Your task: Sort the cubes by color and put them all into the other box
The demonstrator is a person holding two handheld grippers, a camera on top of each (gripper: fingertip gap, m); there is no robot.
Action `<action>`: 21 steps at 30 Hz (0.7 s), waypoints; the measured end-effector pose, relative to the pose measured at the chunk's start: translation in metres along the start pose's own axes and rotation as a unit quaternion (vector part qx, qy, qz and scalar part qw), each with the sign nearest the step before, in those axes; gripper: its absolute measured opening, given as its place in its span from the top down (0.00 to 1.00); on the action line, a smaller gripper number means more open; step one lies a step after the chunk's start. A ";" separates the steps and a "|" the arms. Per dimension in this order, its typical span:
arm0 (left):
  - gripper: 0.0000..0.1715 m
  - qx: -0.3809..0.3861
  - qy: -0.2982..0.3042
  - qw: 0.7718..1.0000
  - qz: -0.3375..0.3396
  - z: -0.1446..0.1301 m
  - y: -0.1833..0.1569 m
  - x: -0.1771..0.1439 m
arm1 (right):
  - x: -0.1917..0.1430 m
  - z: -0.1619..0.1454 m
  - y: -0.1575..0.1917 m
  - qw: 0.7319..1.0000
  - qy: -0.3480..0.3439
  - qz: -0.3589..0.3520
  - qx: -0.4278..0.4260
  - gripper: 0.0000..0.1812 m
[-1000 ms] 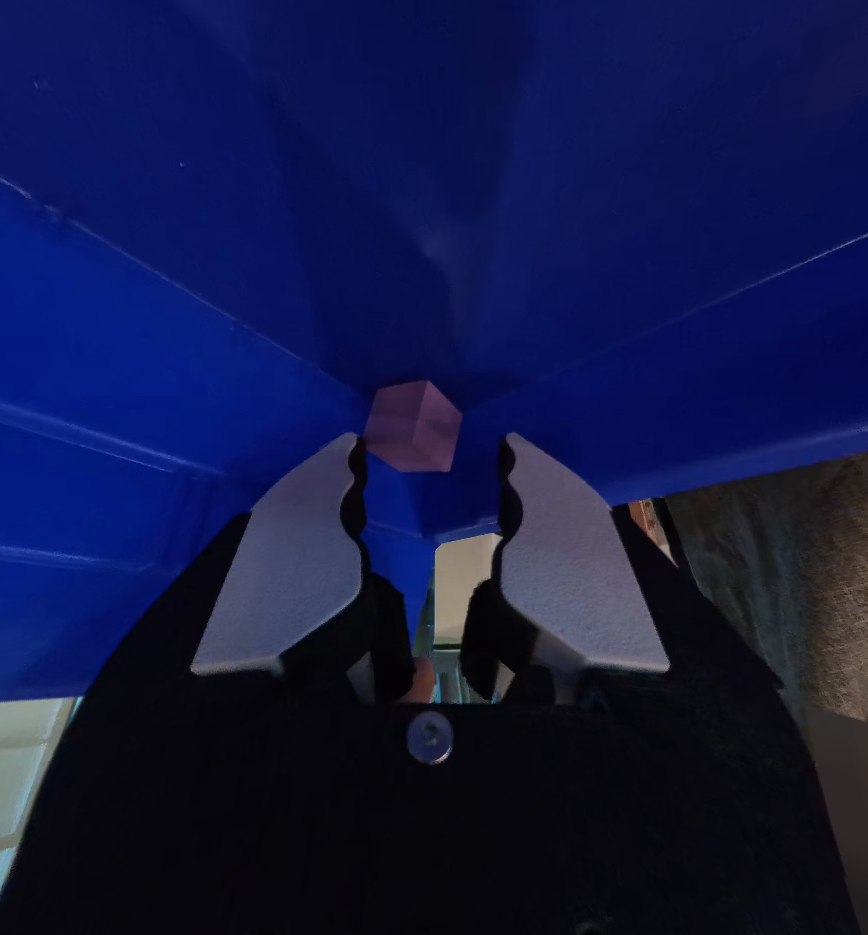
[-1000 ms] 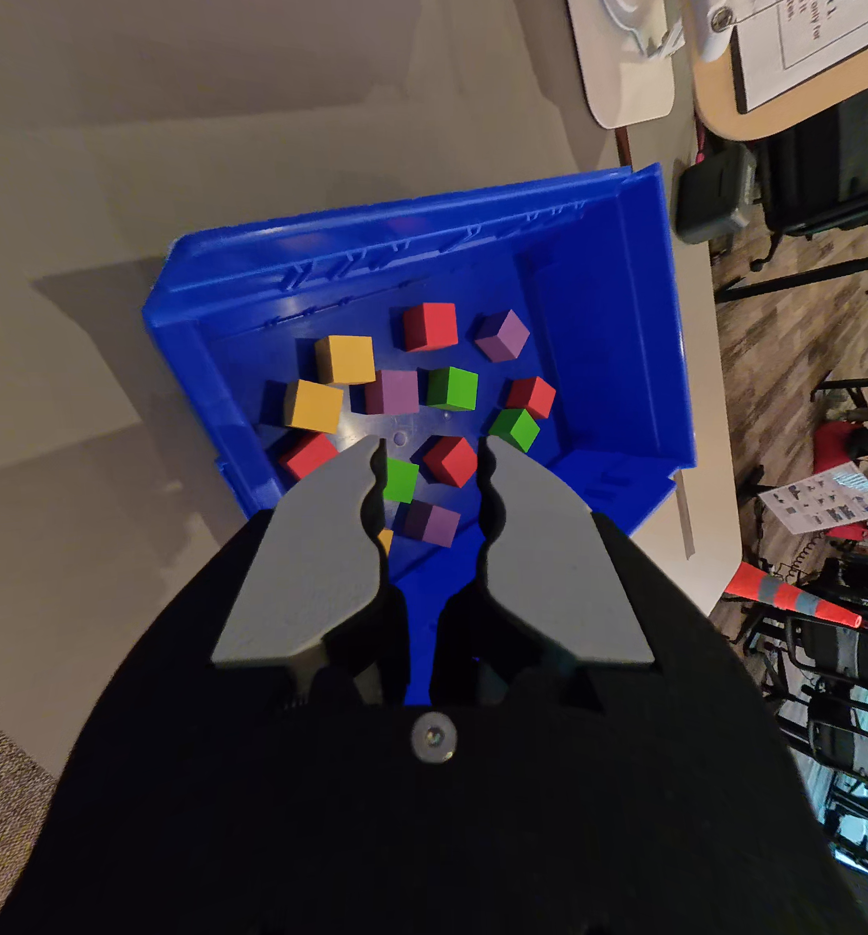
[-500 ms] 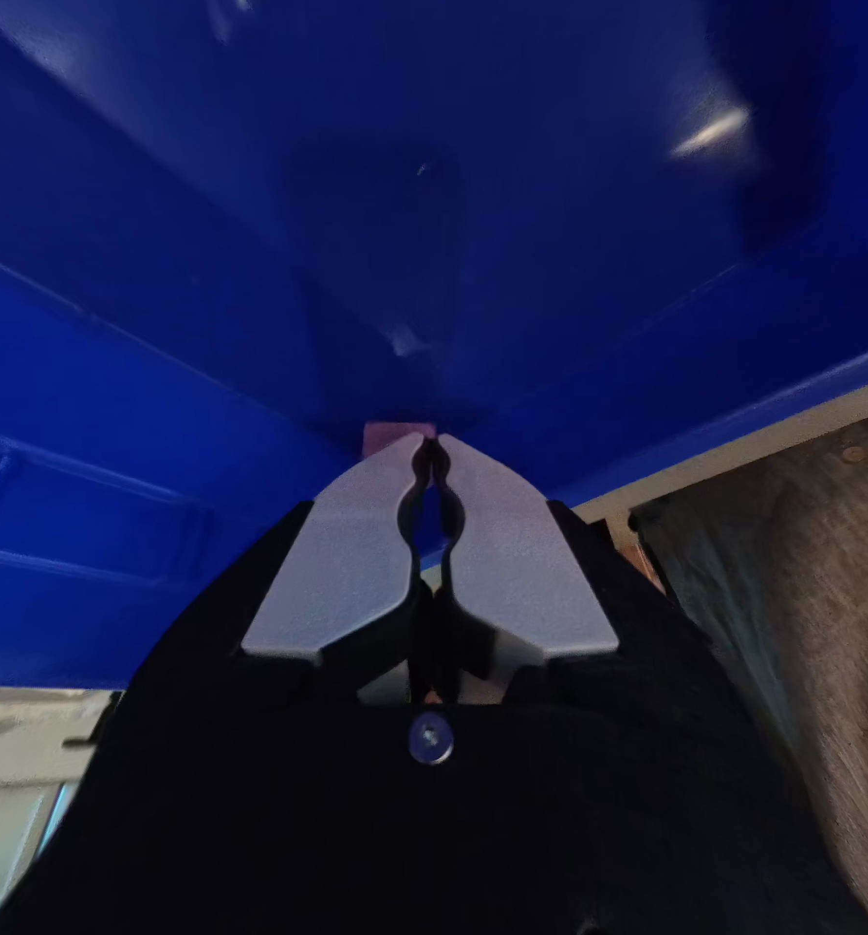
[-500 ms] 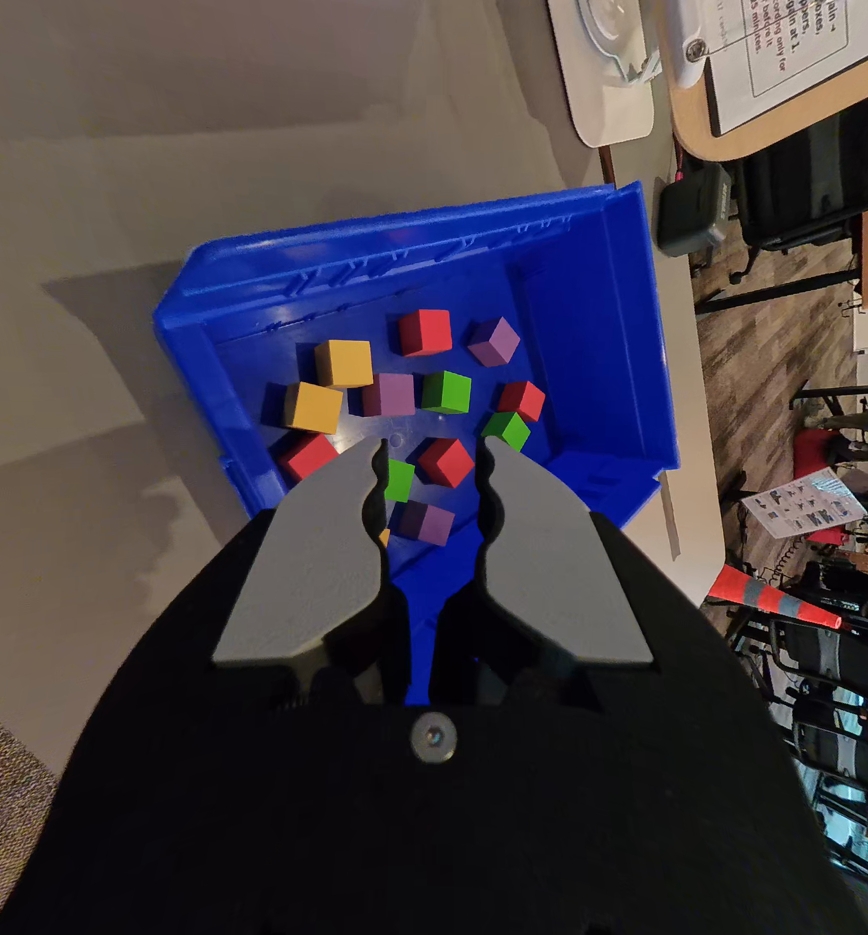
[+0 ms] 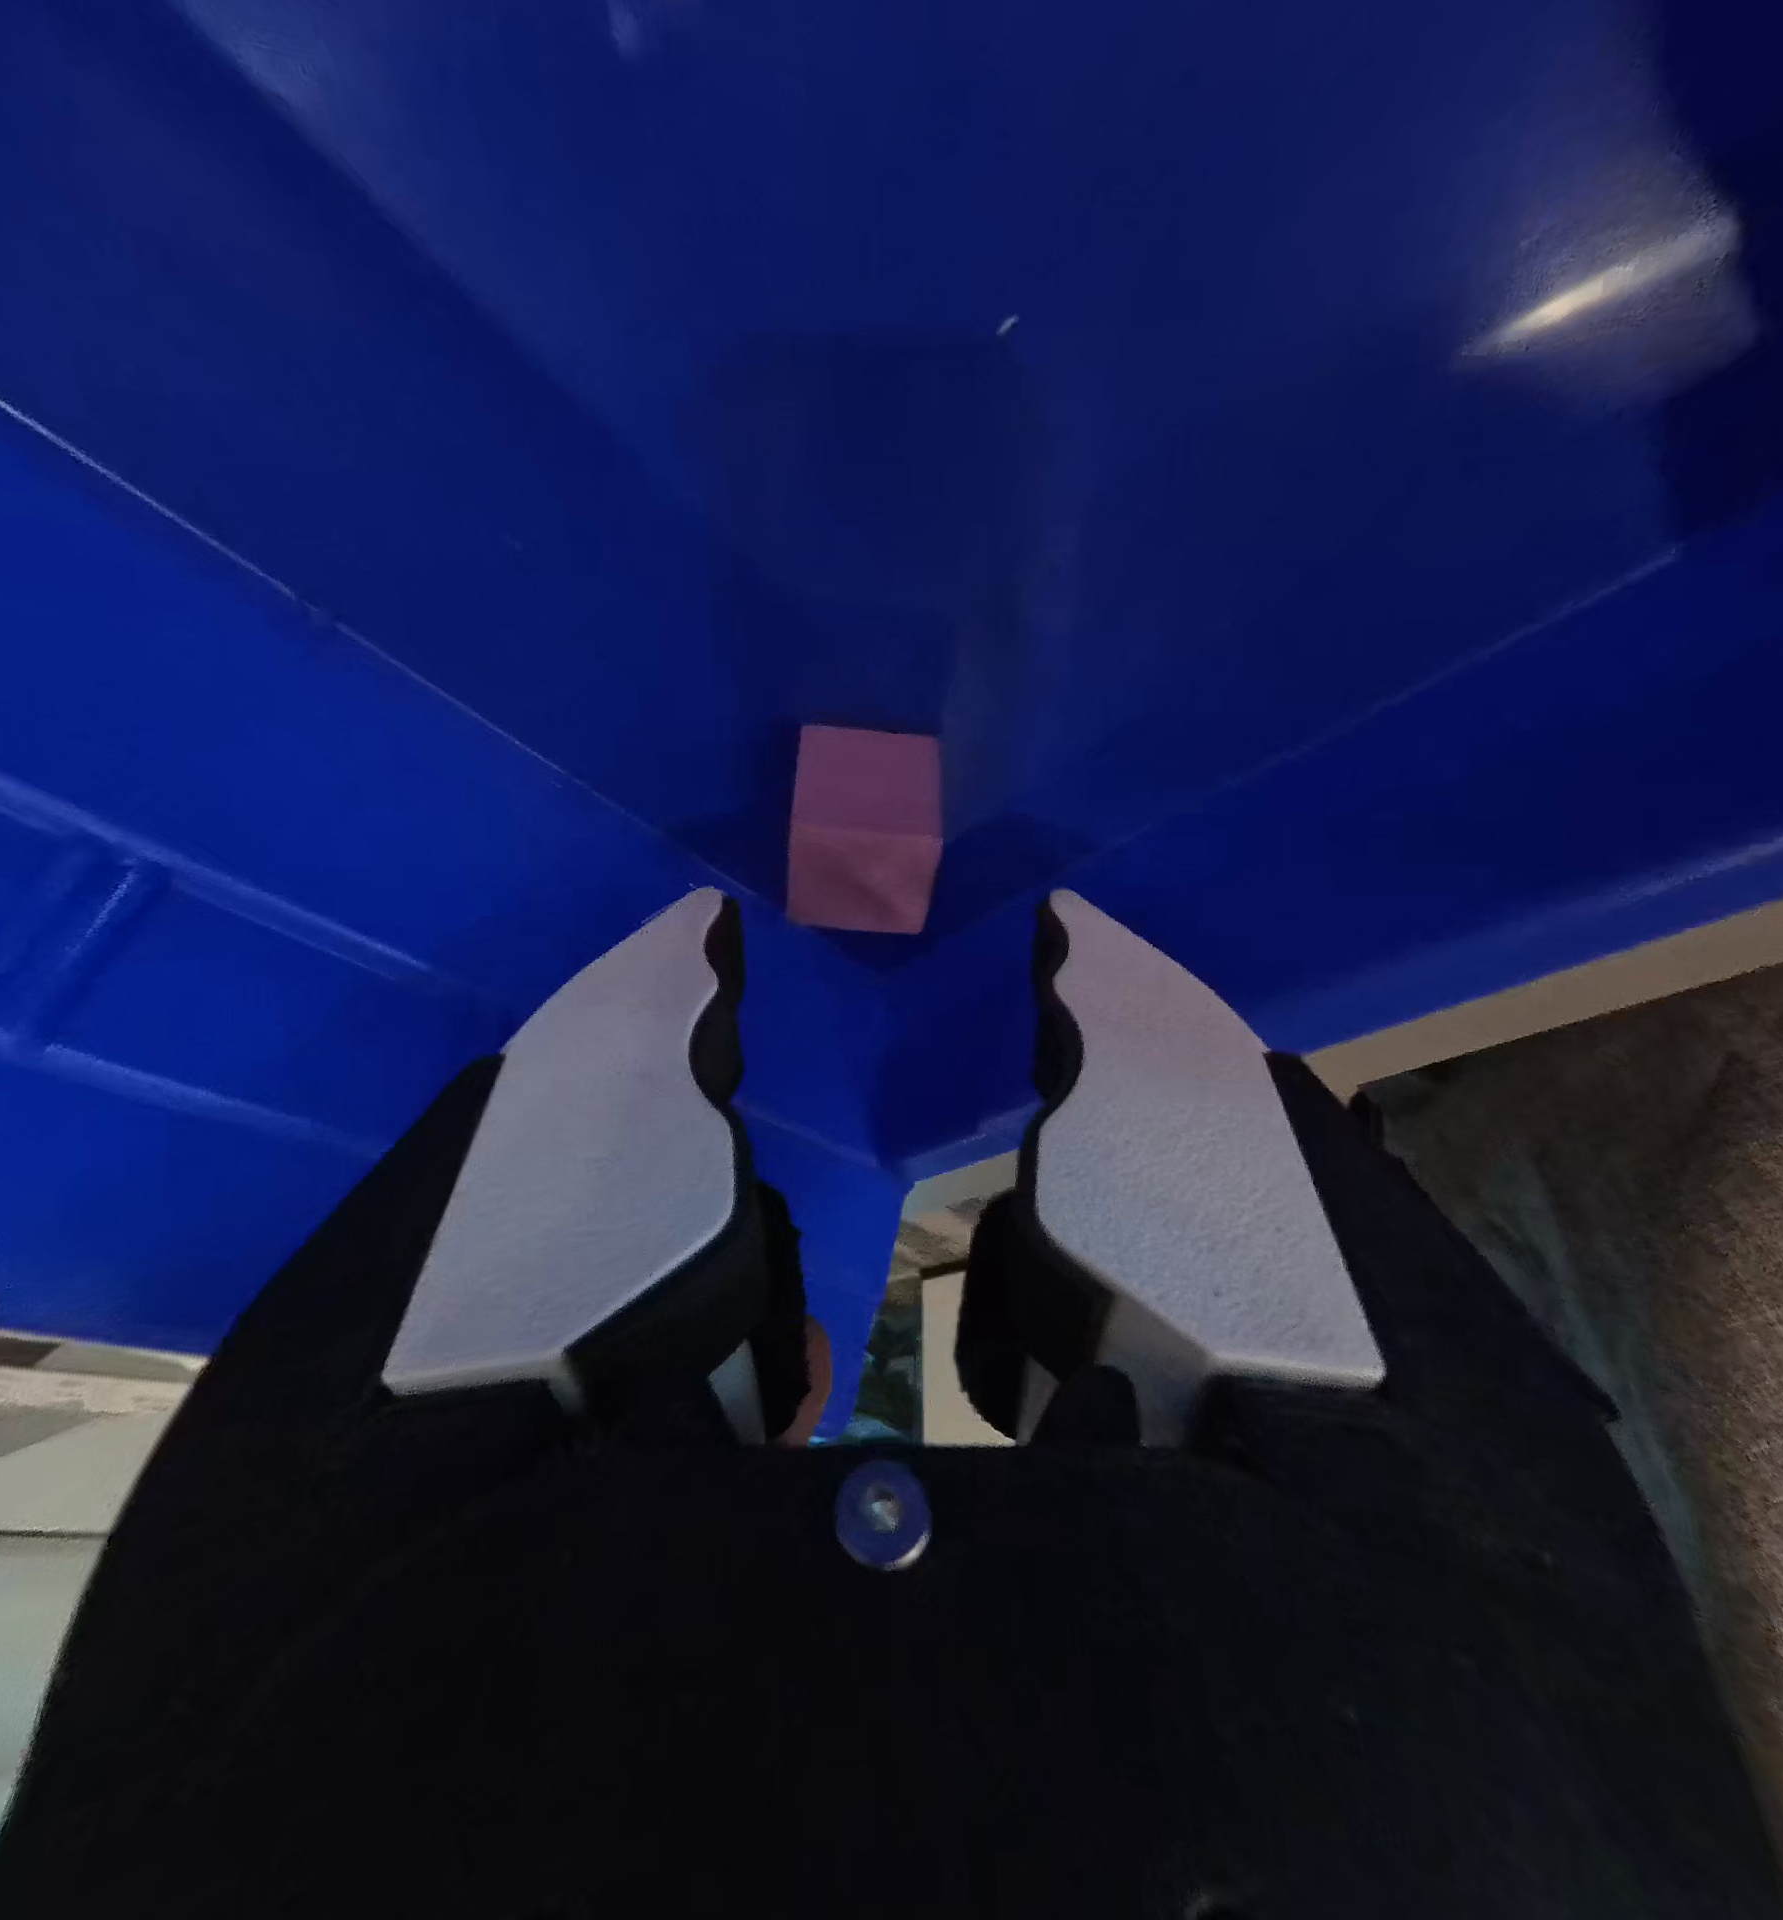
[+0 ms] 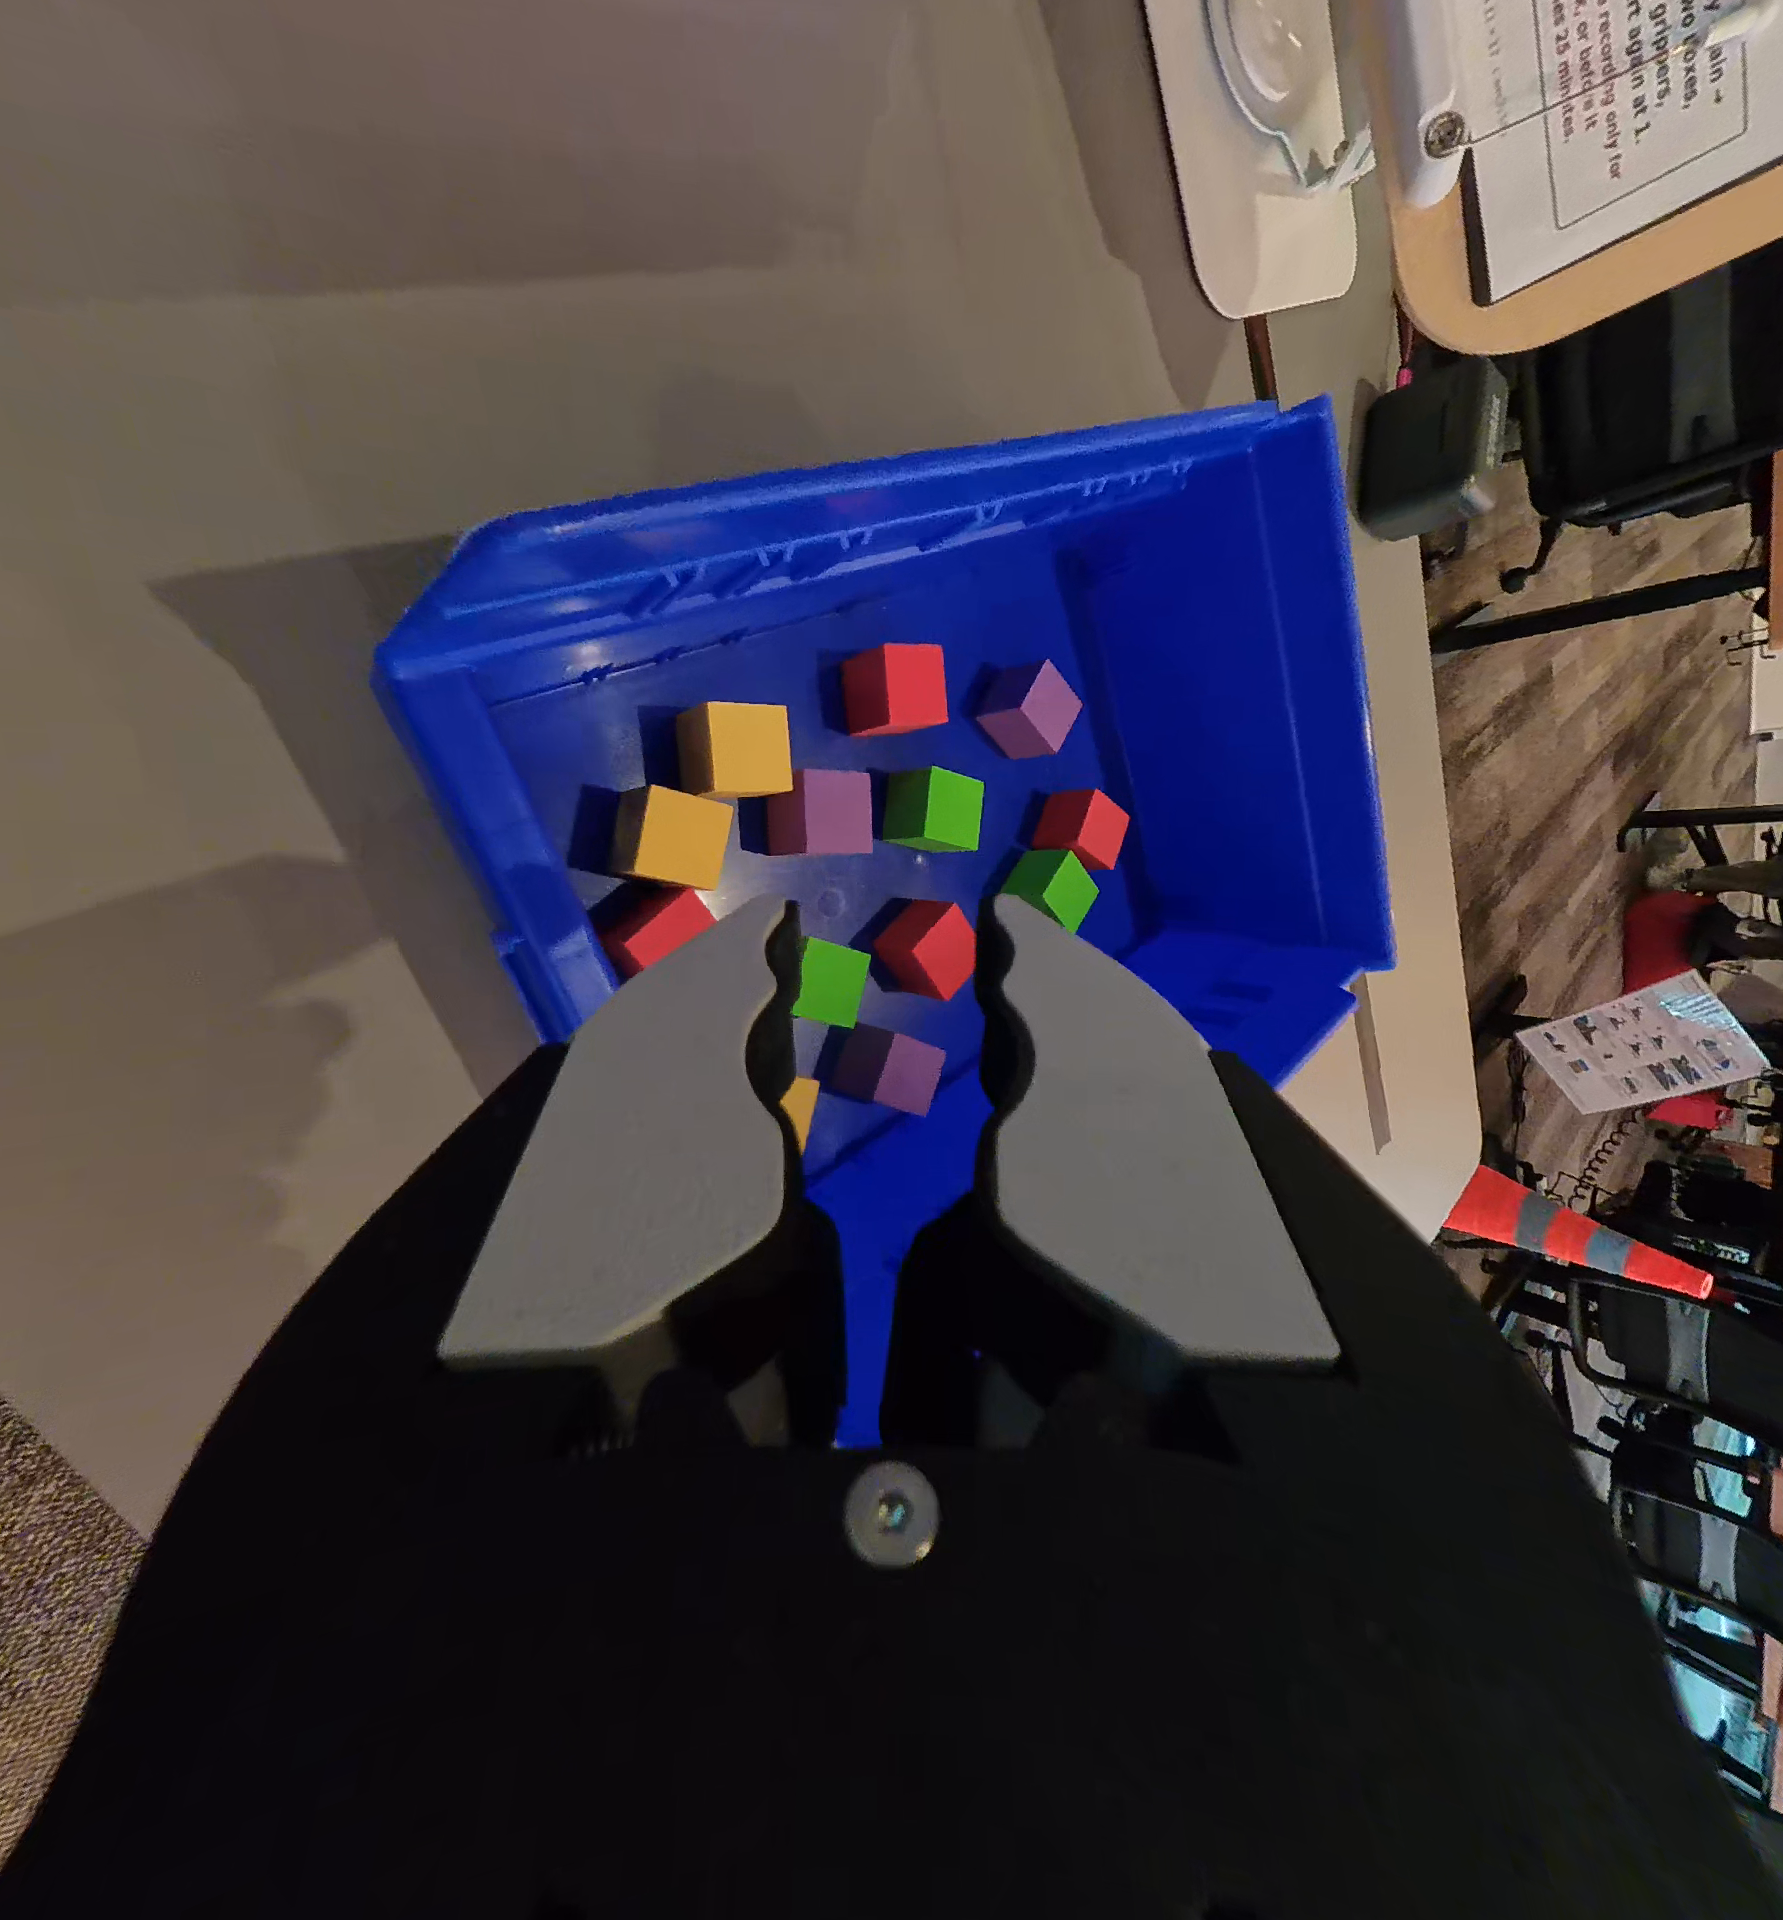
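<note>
Starting at the left gripper (image 5: 882, 914): spread wide, gripping nothing, tips just short of a small purple cube (image 5: 863, 831). Wedged right into the inner corner of a blue plastic container (image 5: 347, 520), flat against the walls on two sides. Probably light, stiff and matt, so not slippery and not fragile. Best taken across two opposite flat faces, though with the corner walls this close there is hardly room for a finger behind it. Grey carpet (image 5: 1645, 1351) off to the right, below the container's edge.

Over at the right gripper (image 6: 892, 914): also open, also empty, hovering above a blue plastic bin (image 6: 1282, 727) on a pale table top (image 6: 243, 416). Cannot tell whether this is the same container as in the left view. Framed between the jaws, lower down: a green cube (image 6: 830, 980), a red cube (image 6: 928, 945) and another purple cube (image 6: 892, 1070), close together. Crowded enough that closing on one would likely nudge its neighbour.

Further out in the bin: two yellow cubes (image 6: 736, 748), plus more red, green and purple ones, scattered loosely.

Beyond the bin: a white tray (image 6: 1271, 208), a clipboard with a printed sheet (image 6: 1593, 125), a small black box (image 6: 1427, 457) and an orange traffic cone (image 6: 1573, 1242) on the floor.
</note>
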State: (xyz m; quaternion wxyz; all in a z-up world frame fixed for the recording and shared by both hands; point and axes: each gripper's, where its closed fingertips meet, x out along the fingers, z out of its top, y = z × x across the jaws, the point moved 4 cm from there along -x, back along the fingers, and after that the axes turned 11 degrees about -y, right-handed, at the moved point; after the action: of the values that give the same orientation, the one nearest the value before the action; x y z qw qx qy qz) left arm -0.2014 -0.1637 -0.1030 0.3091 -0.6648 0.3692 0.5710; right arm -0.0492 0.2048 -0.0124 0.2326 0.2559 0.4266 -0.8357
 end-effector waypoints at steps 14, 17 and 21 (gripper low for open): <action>0.84 -0.019 -0.090 0.993 -0.080 0.012 -0.005 -0.016 | -0.004 0.009 0.003 1.000 -0.015 -0.002 -0.005 0.83; 0.84 -0.026 -0.184 0.962 -0.201 0.013 -0.027 -0.043 | 0.001 0.027 0.014 0.998 -0.066 0.010 0.003 0.83; 0.83 -0.004 -0.309 0.878 -0.366 0.007 -0.064 -0.088 | 0.011 0.078 0.037 0.978 -0.201 0.041 0.029 0.79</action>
State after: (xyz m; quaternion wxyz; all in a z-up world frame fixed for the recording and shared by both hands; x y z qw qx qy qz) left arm -0.1575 -0.1115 -0.0178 0.5918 -0.5436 -0.0173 0.5950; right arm -0.0529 0.1188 -0.0019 0.3399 0.1067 0.3357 -0.8720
